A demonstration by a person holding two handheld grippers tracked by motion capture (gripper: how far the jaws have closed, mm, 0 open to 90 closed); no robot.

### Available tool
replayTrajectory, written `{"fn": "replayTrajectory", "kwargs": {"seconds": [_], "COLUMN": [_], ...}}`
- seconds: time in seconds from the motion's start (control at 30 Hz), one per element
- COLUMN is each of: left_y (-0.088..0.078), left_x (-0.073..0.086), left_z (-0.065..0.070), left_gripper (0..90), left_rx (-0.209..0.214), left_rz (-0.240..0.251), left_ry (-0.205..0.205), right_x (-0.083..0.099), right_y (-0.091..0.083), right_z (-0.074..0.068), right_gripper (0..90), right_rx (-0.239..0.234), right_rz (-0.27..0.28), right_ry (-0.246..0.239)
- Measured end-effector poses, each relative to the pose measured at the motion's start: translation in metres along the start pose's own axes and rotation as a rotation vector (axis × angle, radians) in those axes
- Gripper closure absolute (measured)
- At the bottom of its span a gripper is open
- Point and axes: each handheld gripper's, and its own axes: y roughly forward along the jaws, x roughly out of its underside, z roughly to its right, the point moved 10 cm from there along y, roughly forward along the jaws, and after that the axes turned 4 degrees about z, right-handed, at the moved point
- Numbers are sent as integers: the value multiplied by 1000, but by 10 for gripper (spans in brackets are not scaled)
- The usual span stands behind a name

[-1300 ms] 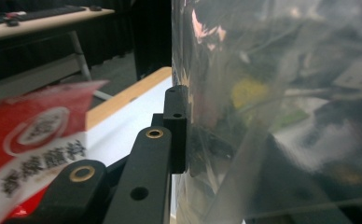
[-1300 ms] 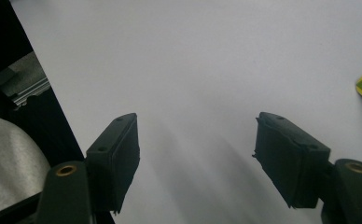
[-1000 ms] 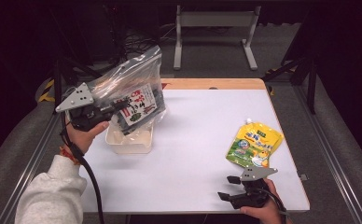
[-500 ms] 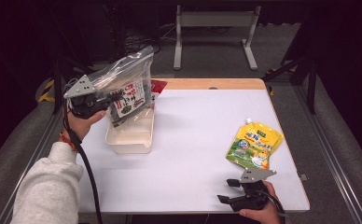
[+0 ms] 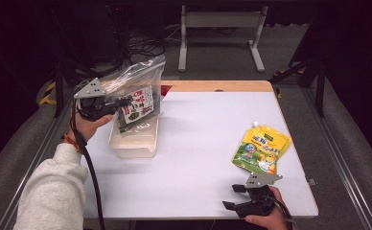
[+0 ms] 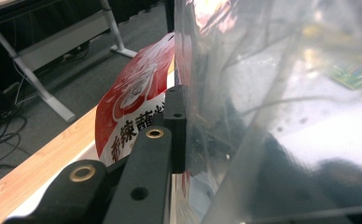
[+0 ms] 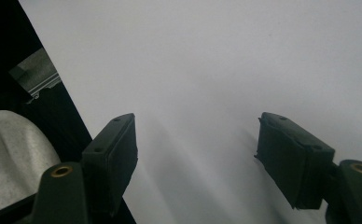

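While the left gripper pinches the bag's edge, the right gripper rests spread.

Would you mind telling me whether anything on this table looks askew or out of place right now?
Nothing is spilled or damaged. The clear bag with snack packets hangs tilted from the left gripper above the white tray, and the yellow pouch lies askew by the table's right edge.
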Motion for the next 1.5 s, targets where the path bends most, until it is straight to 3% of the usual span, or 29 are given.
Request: {"fn": "replayTrajectory", "kwargs": {"seconds": [0.13,0.23,0.4,0.47,0.57,0.7,0.9,1.1,1.27,1.5], "left_y": [2,2,-7,-8,-8,4,10,5,2,2], "left_x": [0,-3,-7,-3,-1,11,18,33,41,40], "left_z": [2,5,1,1,0,7,5,-3,-4,-2], "left_gripper": [809,808,808,808,809,809,809,811,810,800], "left_rx": [10,10,11,10,3,4,-8,-2,1,-30], "left_rz": [-23,-71,-70,-101,-101,-141,-100,-25,3,7], "left_ry": [16,72,58,59,50,77,27,-74,-105,-97], "right_x": [-1,-3,-5,-5,-5,-5,-6,-8,-11,-16], "right_y": [1,1,2,1,1,1,2,0,-1,-6], "right_z": [-2,-4,-5,-4,-4,-4,-5,-4,-2,1], "right_gripper": [282,281,281,279,280,279,276,277,277,277], "right_rx": [-6,-10,-18,-18,-18,-13,-15,-9,3,13], "right_rz": [-1,-3,2,4,5,5,5,13,19,43], "right_ry": [-10,-15,-17,-13,-11,-15,-19,-26,-34,-32]}}
